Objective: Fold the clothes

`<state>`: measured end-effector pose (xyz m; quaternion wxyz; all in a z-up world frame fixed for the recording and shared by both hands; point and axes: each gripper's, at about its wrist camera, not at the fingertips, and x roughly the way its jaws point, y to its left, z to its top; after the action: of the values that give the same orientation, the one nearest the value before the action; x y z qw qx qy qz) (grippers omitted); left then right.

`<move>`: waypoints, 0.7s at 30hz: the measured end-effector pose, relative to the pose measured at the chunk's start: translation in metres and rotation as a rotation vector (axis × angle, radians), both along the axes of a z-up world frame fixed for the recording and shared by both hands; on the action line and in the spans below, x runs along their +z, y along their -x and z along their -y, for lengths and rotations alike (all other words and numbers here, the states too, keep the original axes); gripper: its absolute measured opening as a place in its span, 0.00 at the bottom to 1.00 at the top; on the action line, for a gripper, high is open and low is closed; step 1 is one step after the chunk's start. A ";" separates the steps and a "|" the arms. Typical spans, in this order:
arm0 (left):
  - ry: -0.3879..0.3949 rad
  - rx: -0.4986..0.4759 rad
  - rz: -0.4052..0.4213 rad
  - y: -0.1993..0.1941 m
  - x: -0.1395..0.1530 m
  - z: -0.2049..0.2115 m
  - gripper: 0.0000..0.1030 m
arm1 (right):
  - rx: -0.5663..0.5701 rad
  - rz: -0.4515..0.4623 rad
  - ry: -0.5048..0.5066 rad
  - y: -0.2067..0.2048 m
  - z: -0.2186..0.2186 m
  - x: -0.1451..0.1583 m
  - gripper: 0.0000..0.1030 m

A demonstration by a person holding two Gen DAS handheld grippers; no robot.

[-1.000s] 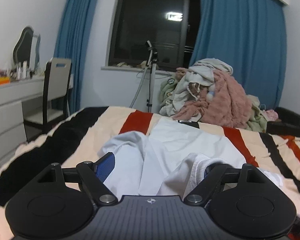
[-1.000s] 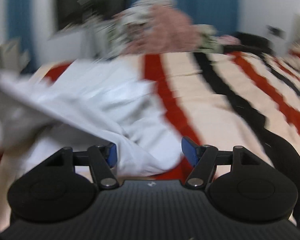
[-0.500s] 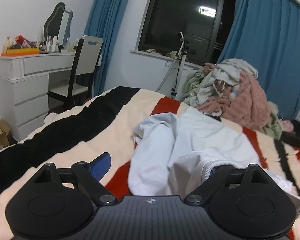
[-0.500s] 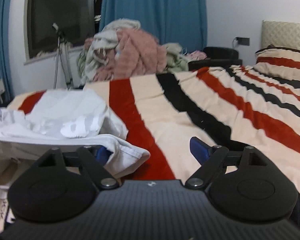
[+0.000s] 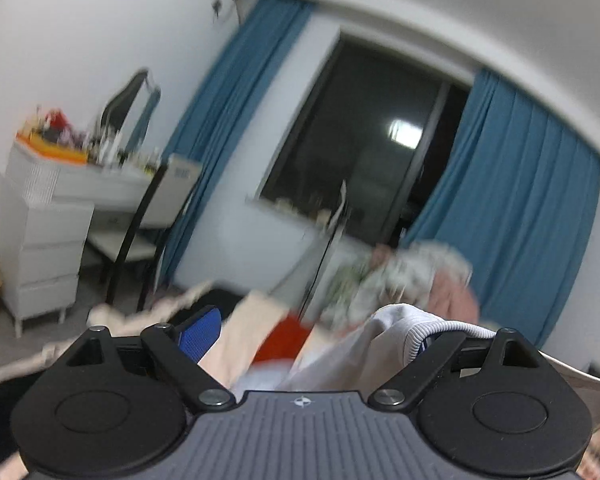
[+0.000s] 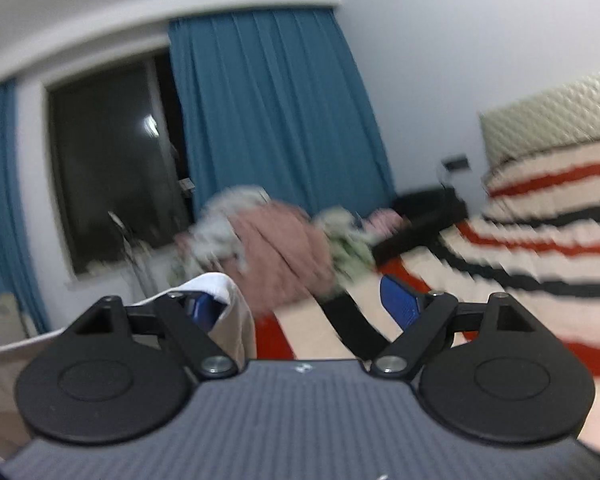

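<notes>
A white garment (image 5: 380, 344) with a ribbed hem hangs over the right finger of my left gripper (image 5: 312, 336). Its jaws stand wide apart, and the blue left pad (image 5: 200, 332) is bare. In the right wrist view the same white garment (image 6: 228, 296) drapes over the left finger of my right gripper (image 6: 300, 304), whose jaws are also spread wide with the right pad (image 6: 398, 300) free. No pads press together on the cloth. Both grippers are raised above the striped bed (image 6: 520, 264) and point level. Both views are blurred.
A pile of pink and pale clothes (image 6: 276, 248) lies at the far end of the bed, before blue curtains and a dark window. A white dresser (image 5: 48, 216), a chair (image 5: 148, 220) and a tripod (image 5: 332, 232) stand to the left.
Both grippers have risen from the bed, carrying the white garment up on their fingers. The right jaws spread wider than a second ago. Less bed and more wall and ceiling show.
</notes>
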<state>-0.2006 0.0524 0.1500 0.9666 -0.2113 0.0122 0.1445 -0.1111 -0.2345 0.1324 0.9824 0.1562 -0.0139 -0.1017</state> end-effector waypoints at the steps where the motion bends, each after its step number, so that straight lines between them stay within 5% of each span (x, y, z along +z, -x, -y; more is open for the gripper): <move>1: 0.001 0.004 0.035 0.005 0.023 -0.001 0.88 | 0.013 0.017 0.004 0.002 0.000 0.027 0.82; 12: -0.197 0.010 0.236 0.006 0.297 0.018 0.93 | 0.064 0.221 0.095 0.011 0.012 0.290 0.83; 17: -0.255 -0.014 0.217 -0.034 0.340 0.030 0.95 | 0.074 0.220 0.116 -0.018 0.030 0.342 0.83; 21: -0.250 -0.042 0.121 -0.105 0.310 0.030 0.96 | 0.063 0.149 0.195 -0.066 0.028 0.332 0.83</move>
<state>-0.0956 0.0227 0.4598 0.9871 -0.0974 -0.0600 0.1116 -0.0456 -0.2621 0.4644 0.9919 0.0674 -0.0917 -0.0571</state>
